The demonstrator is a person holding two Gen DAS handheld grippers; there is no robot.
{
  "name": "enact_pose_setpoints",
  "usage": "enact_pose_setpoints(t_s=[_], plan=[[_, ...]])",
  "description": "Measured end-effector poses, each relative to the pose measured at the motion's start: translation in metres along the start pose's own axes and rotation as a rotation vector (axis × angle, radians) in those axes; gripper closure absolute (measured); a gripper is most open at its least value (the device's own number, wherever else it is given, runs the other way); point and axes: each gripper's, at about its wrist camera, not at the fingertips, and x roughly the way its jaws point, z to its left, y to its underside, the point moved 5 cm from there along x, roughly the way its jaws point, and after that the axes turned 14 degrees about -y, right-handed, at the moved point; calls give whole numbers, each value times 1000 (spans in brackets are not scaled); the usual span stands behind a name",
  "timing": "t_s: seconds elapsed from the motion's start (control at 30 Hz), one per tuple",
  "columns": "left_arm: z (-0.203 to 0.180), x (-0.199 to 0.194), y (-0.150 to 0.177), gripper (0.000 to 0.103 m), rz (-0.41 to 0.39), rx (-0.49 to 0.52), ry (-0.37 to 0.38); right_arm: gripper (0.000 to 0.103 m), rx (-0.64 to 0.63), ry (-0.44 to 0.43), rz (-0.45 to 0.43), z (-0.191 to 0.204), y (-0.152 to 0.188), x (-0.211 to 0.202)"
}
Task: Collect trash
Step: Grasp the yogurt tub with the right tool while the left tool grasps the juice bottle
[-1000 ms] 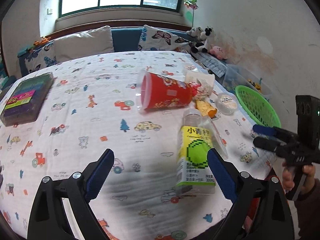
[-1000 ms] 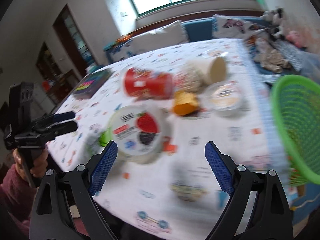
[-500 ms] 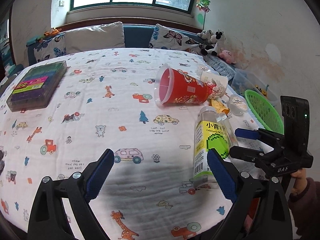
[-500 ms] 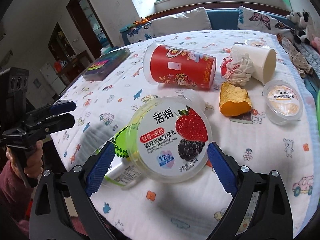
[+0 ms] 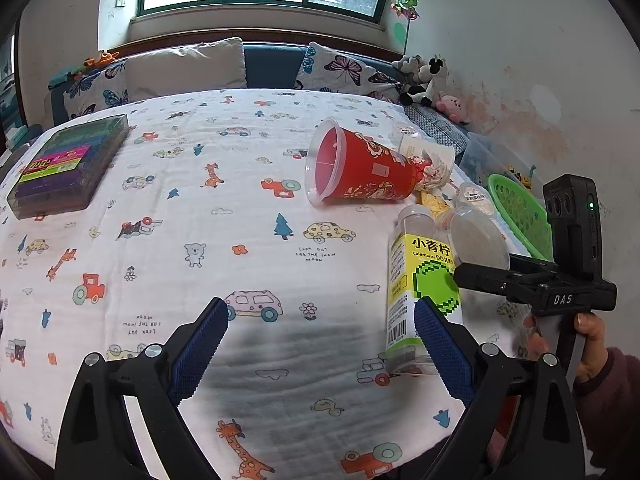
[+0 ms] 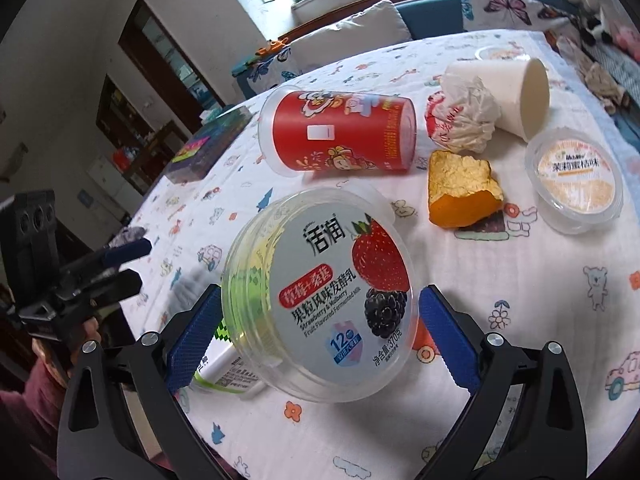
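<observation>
Blue pads spread wide, my left tongs (image 5: 320, 308) hang over bare printed cloth on the worktop (image 5: 160, 240), holding nothing. The lime-drink bottle (image 5: 420, 280) lies on its side just beside their right finger. Next along, the clear yogurt tub (image 6: 316, 272) leans tilted against that bottle, and my right tongs (image 6: 321, 294) straddle it. Their jaws have just been opening and now stand about as wide as they go, with the tub between the pads; I see a pad close on each side of the rim but no squeeze yet, so I count it as not held. I judge this the first pickup of the trash, at the approach stage. Beyond the tub the red cup (image 6: 340, 136), crumpled wrapper (image 6: 464, 120), white cup (image 6: 516, 96), orange-crusted scrap (image 6: 460, 188) and small lidded pot (image 6: 576, 180) all lie loose on the cloth. Furthest right, off the worktop's edge, sits the green basket (image 5: 520, 216), probably where it all goes. The next move calls for closing gently across the tub's widest part, since thin plastic may flex or slip, then lifting clear of the bottle.
</observation>
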Motion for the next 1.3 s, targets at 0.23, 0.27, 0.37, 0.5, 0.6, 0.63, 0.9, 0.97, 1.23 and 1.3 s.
enact_pose_setpoints(t_s=[0.23,0.27,0.37,0.5,0.6,0.63,0.9,0.97,1.23,1.3], plan=[[1,3,0,12,9,-10,4,6,-29,16,8,4,4,1],[1,3,1,12,10,-9,4,6,-29,16,8,4,4,1],[1,3,0,12,7,-11,7,6,-42,29,6,6,4,2],[3,3,1,12,6,-12,8,6,-42,23,26,5,6,7],[3,3,2,12,7,-15,10,6,-32,11,20,3,7,8],[3,3,2,12,8,-15,8,6,-30,12,13,3,6,6],[0,1,4,12,10,-6,25,10,-29,24,-6,2,2,-4],[-5,-1,4,12,3,8,35,10,-35,42,-23,4,1,-10],[-41,-1,-3,12,2,82,90,10,-31,122,-89,-3,-6,-50],[-55,2,-7,12,8,117,99,10,-27,141,-109,-5,-7,-62]])
